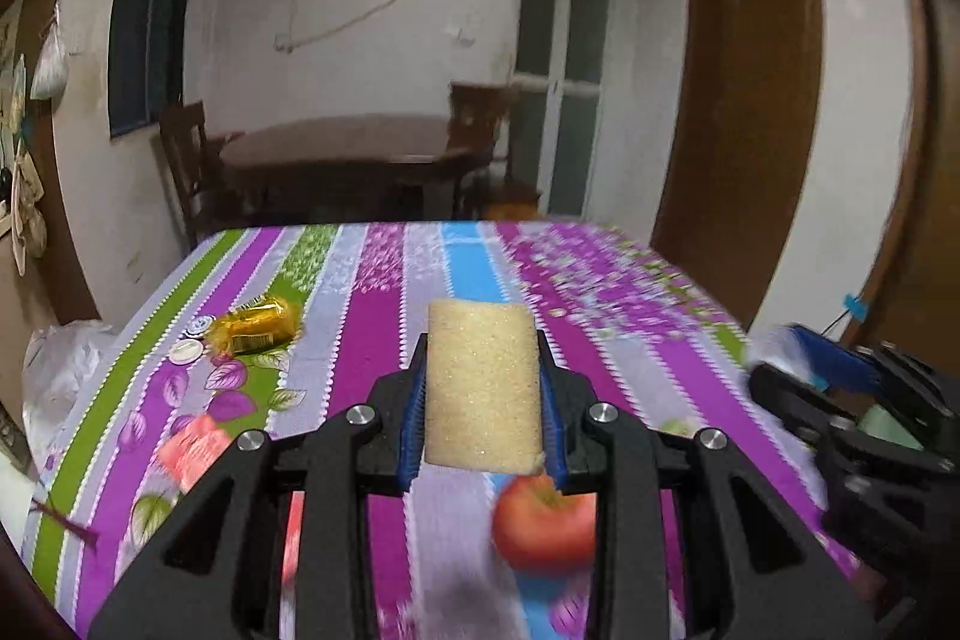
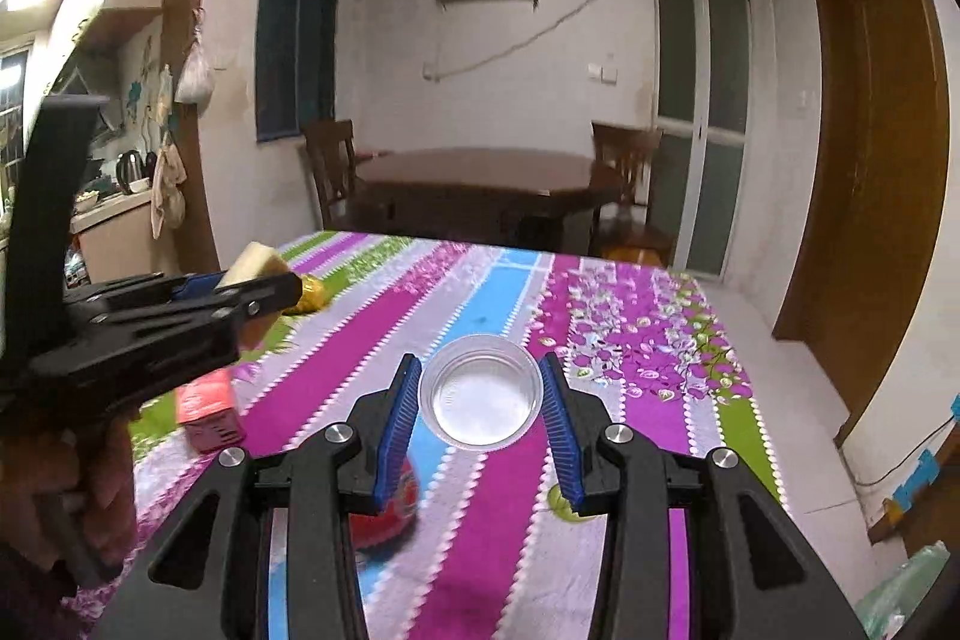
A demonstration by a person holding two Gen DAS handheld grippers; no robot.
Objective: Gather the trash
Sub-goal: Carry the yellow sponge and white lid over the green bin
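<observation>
No writing I can read anywhere: the golden wrapper (image 1: 255, 325) on the left stripes of the tablecloth (image 1: 384, 328) has dark print on it, but it is far too blurred to make out, and the two small round caps (image 1: 192, 340) just beside it show only smudges of a mark. The pink packet (image 1: 192, 451) nearer to me is just as unreadable; from my right wrist camera it looks like a small red-and-pink box (image 2: 210, 415) with faint lines of print, nothing legible. Now the tools. My left gripper (image 1: 483, 388) is clamped on a yellow sponge (image 1: 480, 388), blue pads pressing both its sides, the sponge standing upright between the fingers and held up above the cloth. My right gripper (image 2: 480, 394) is closed on a clear plastic cup (image 2: 480, 391), the pads touching its rim on either side, mouth facing the camera, lifted clear of the table. A red apple (image 1: 543, 526) lies on the cloth below the left fingers, blurred. The right gripper shows at the right edge of the left view, the left one at the left edge of the right view, with a hand (image 2: 90, 490) around its grip.
</observation>
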